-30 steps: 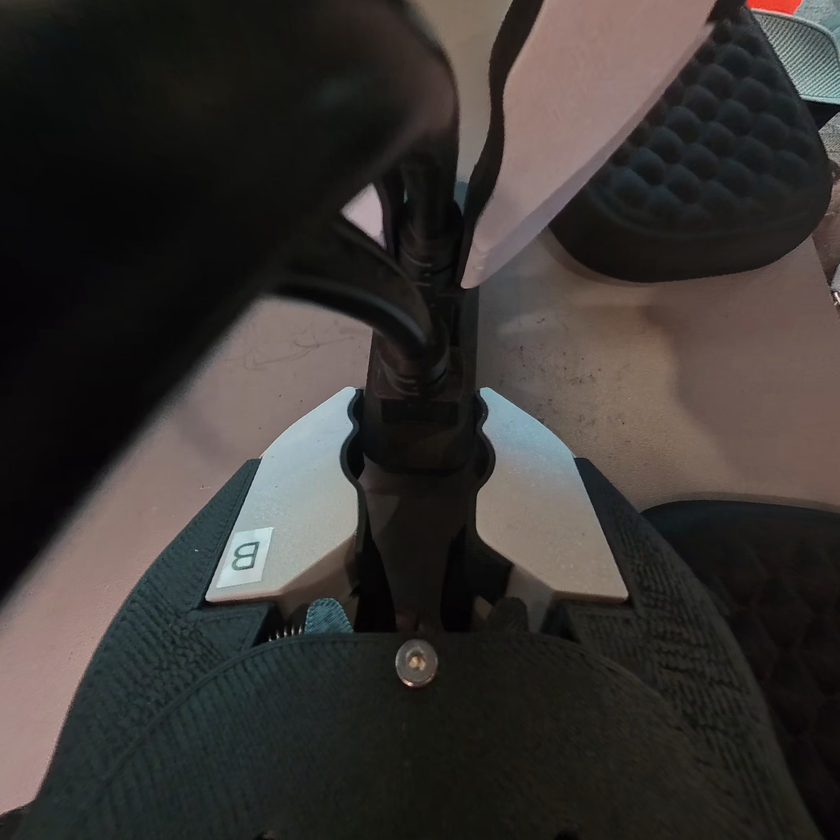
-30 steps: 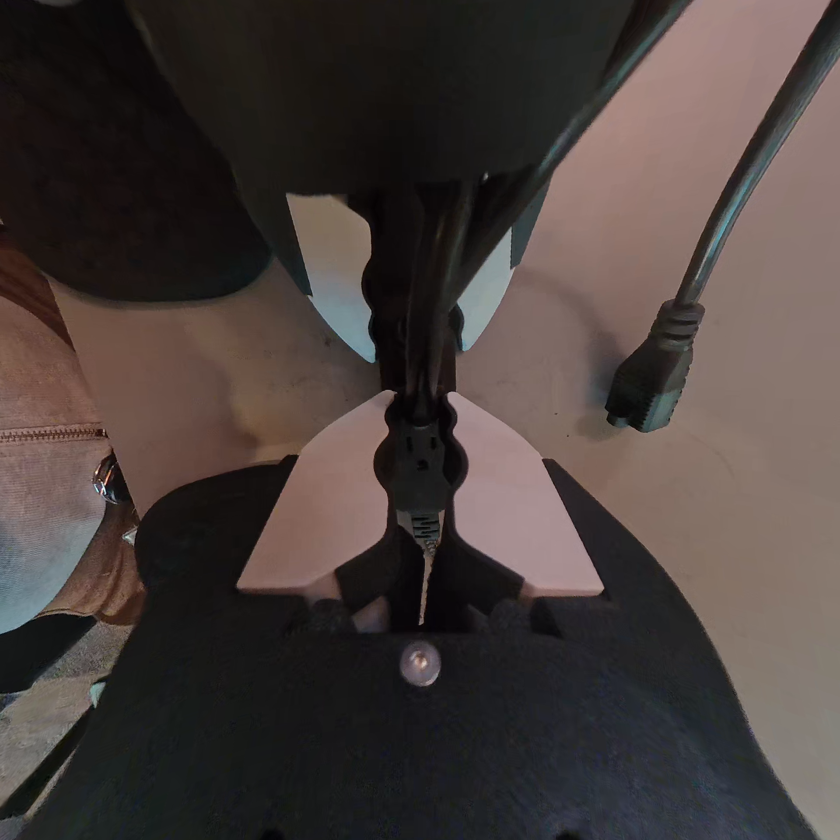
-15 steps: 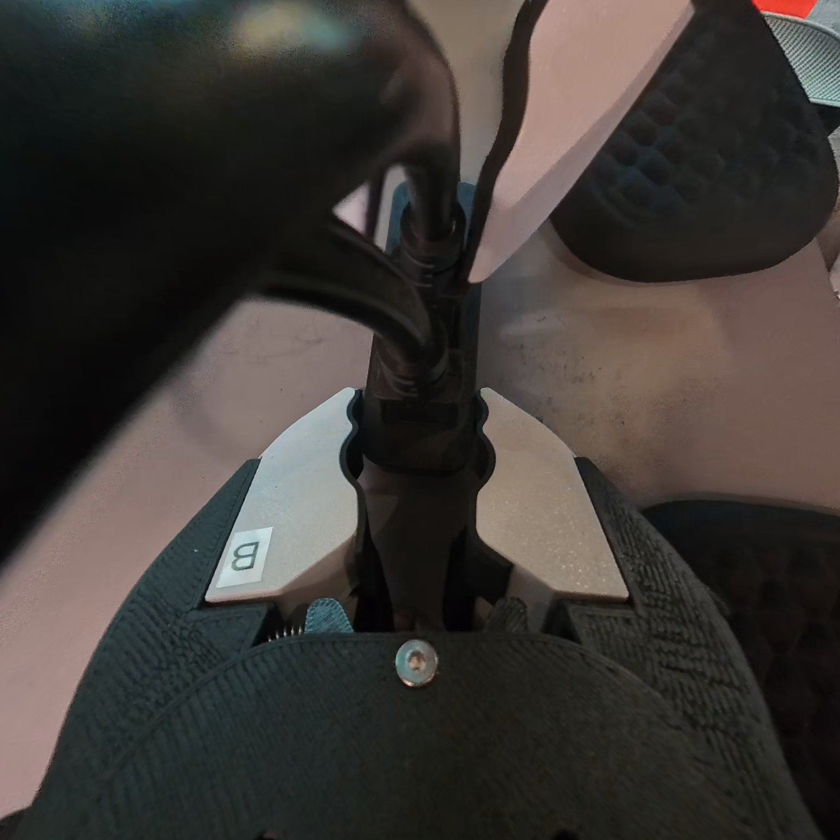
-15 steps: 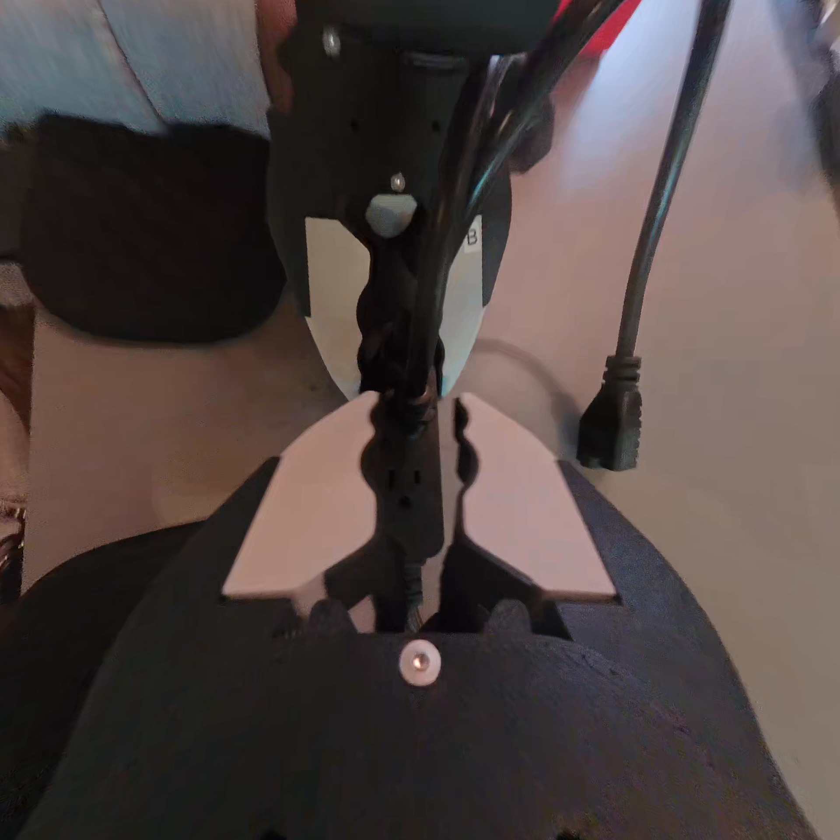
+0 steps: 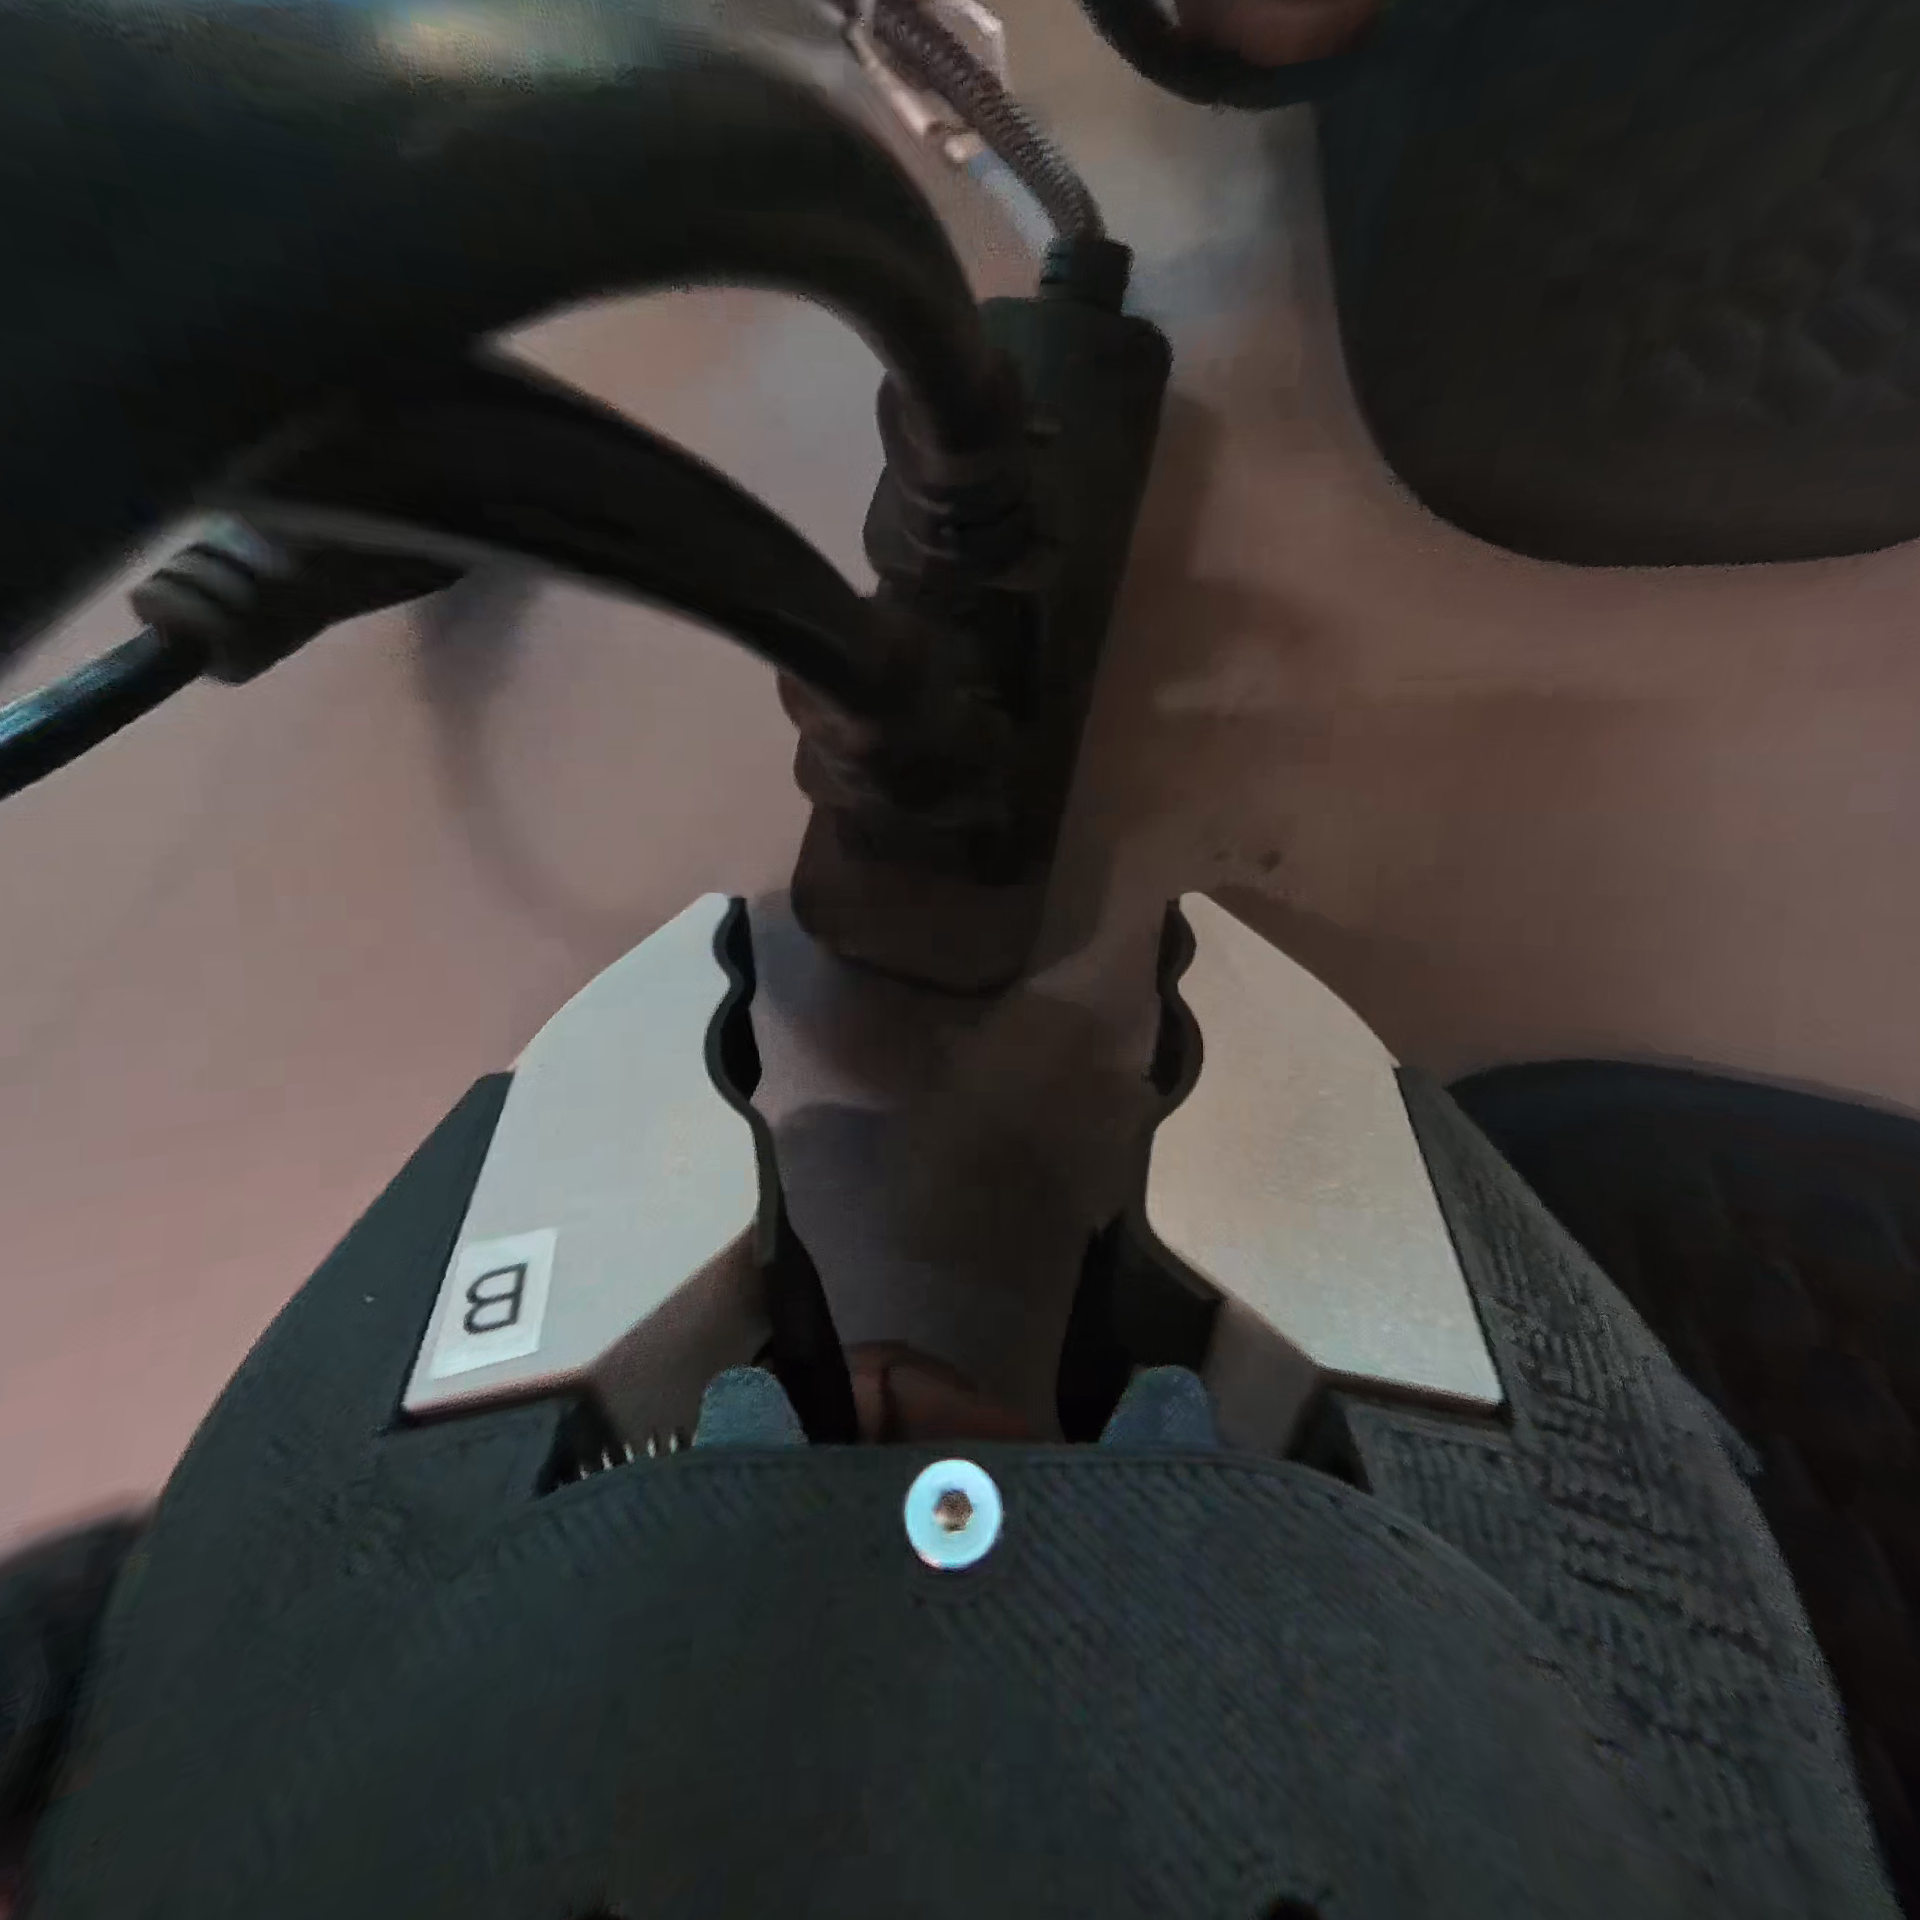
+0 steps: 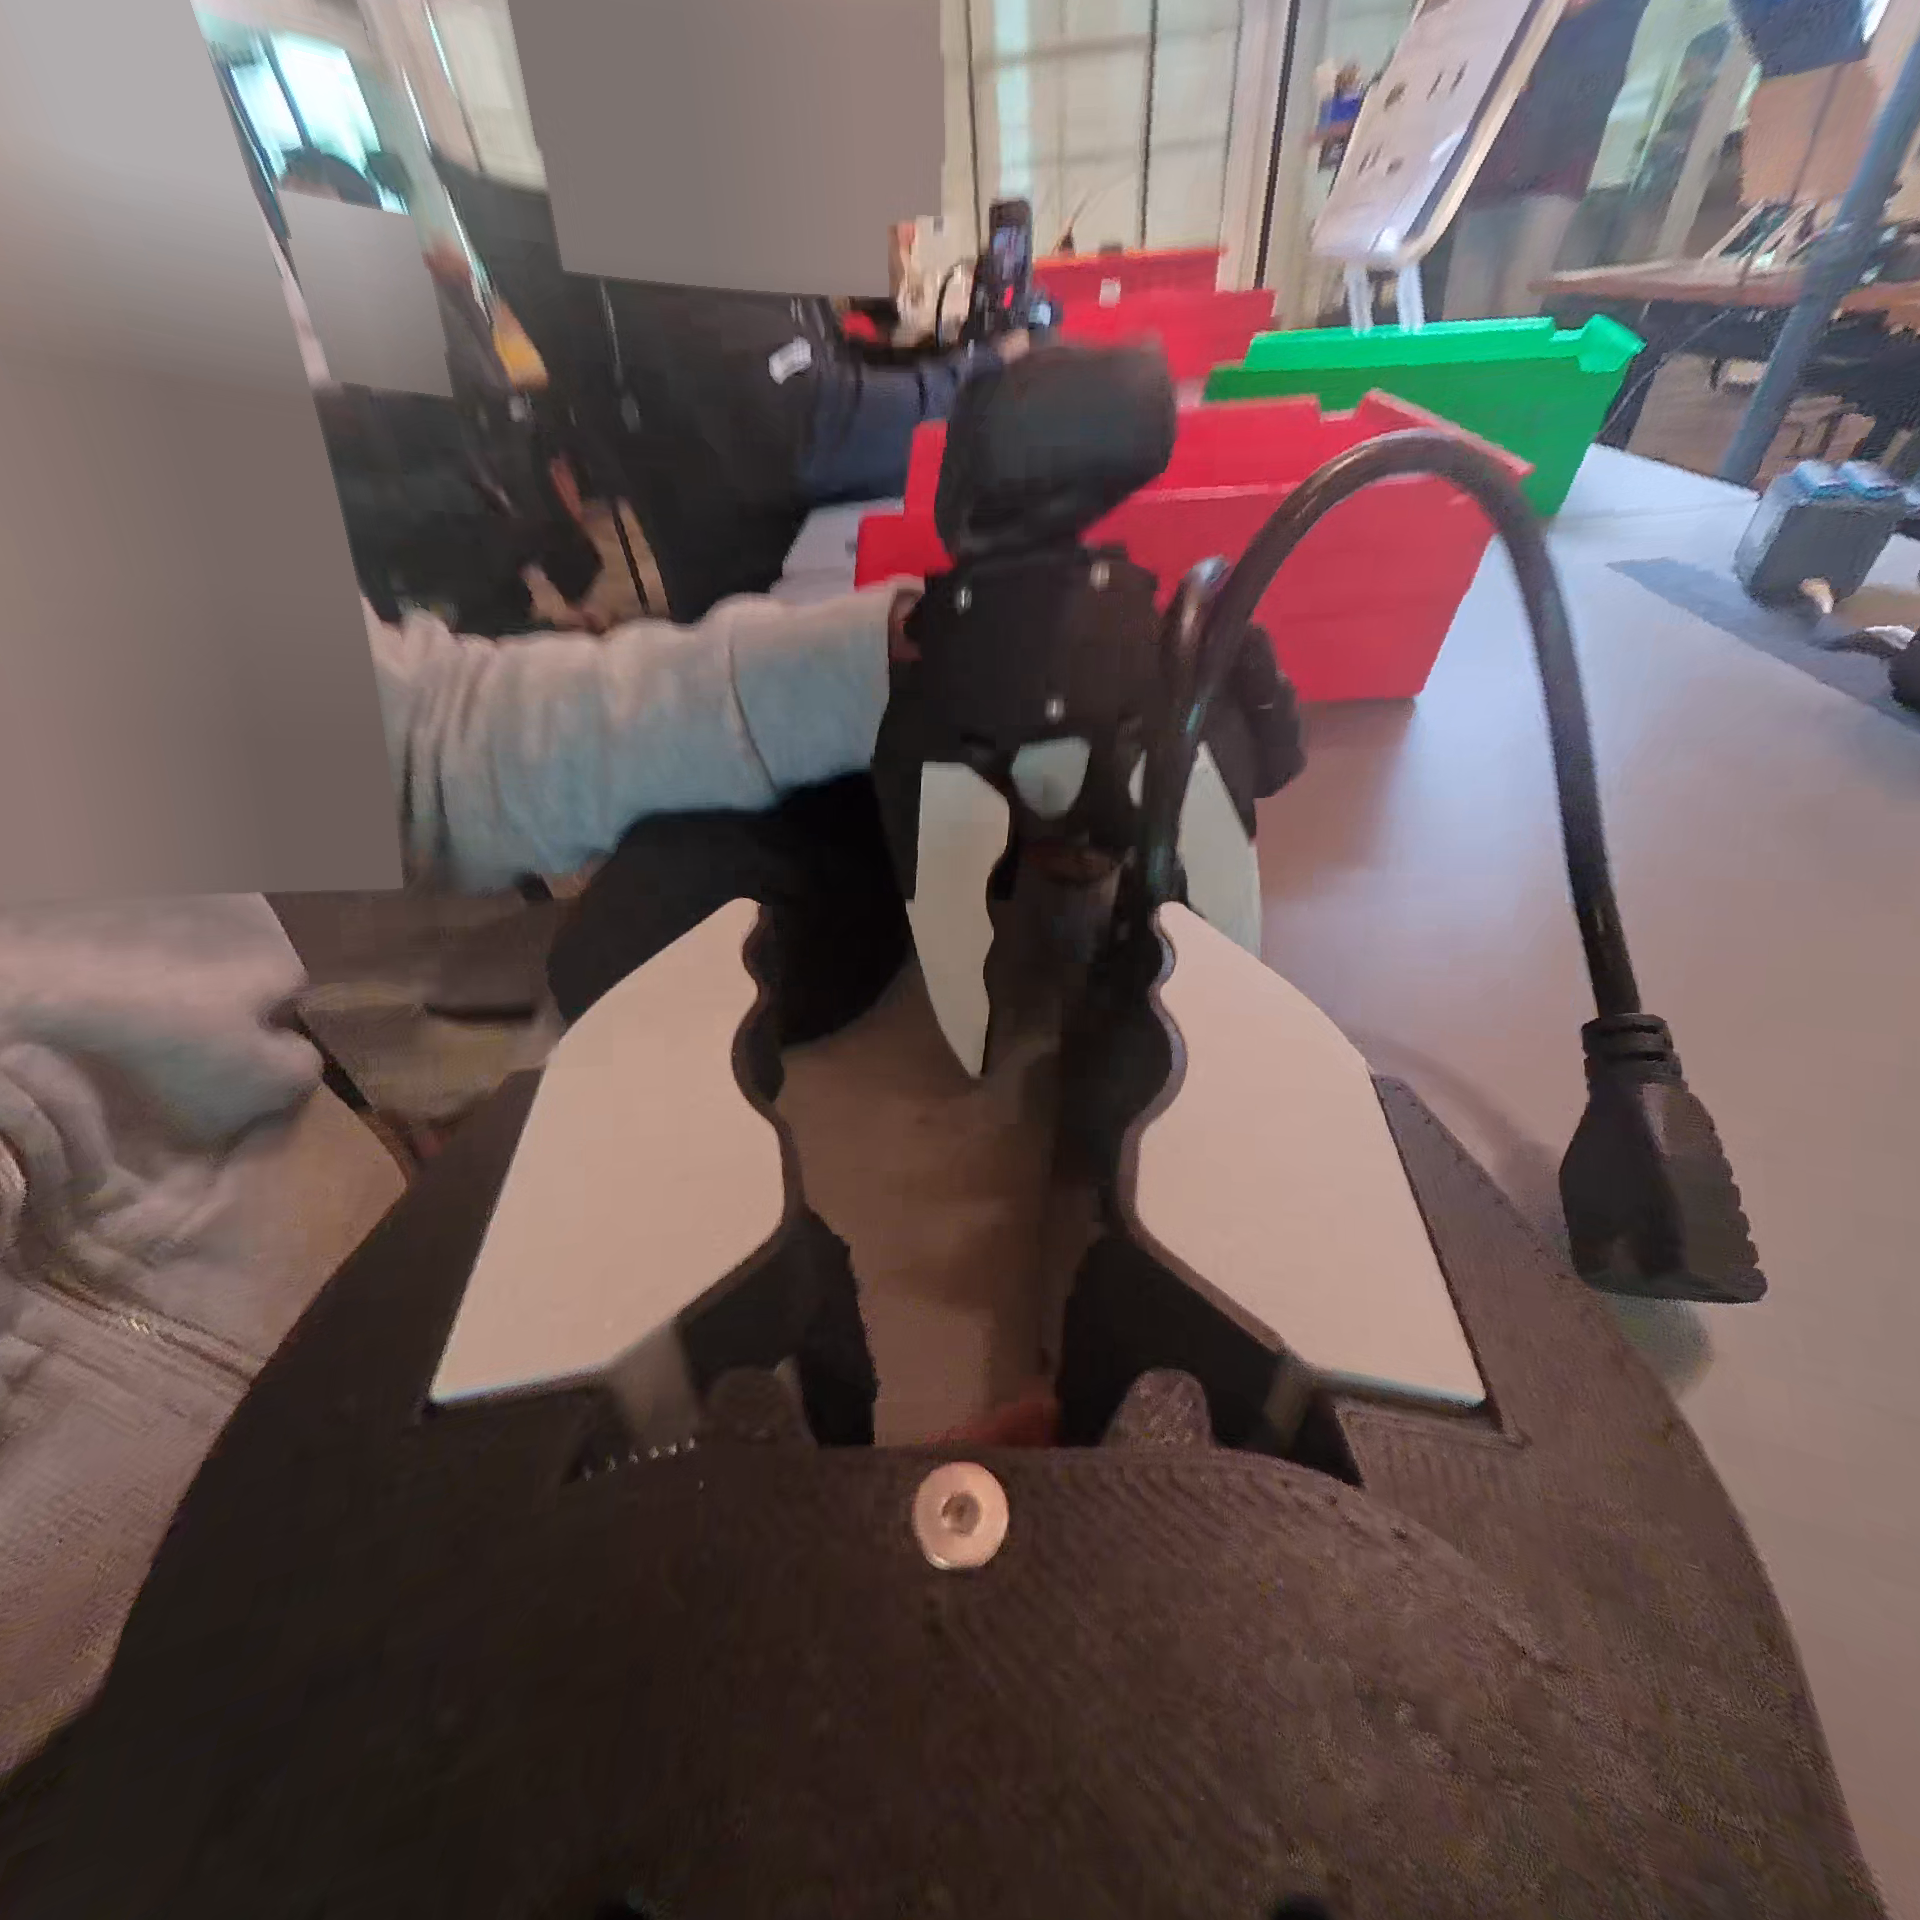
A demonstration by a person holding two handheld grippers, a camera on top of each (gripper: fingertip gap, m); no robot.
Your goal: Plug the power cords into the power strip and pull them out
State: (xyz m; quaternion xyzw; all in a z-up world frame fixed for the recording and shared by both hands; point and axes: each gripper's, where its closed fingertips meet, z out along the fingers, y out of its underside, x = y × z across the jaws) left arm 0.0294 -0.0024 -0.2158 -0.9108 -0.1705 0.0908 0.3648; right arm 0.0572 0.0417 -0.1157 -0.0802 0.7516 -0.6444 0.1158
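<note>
The black power strip point(image 5: 966, 727) lies on the tan table point(image 5: 416, 987) just ahead of my left gripper point(image 5: 956, 914). Two black plugs point(image 5: 935, 499) sit in it, and their cords point(image 5: 623, 540) arc off to the left. The left jaws stand wide open, with a gap on each side of the strip's end. My right gripper point(image 6: 956, 925) is also open. The dark strip point(image 6: 1101, 1049) stands close to its right finger point(image 6: 1247, 1091) without being squeezed. The left gripper point(image 6: 1081, 935) faces it from beyond, with its white fingers point(image 6: 951, 914) spread. A loose black cord end point(image 6: 1652, 1174) rests on the table to the right.
Red bins point(image 6: 1299, 582) and a green bin point(image 6: 1434, 384) stand at the back of the table. A person's pale sleeve point(image 6: 623, 727) reaches in from the left. A black padded cushion point(image 5: 1662, 312) lies at the far right of the left view. A dark device point(image 6: 1818, 530) sits far right. Some 11 centimetres of space lies between my two pairs of fingers.
Both grippers opened. The left let go of the strip's near end, which now lies free ahead of its tips. The right released the other end, drew back and tilted up.
</note>
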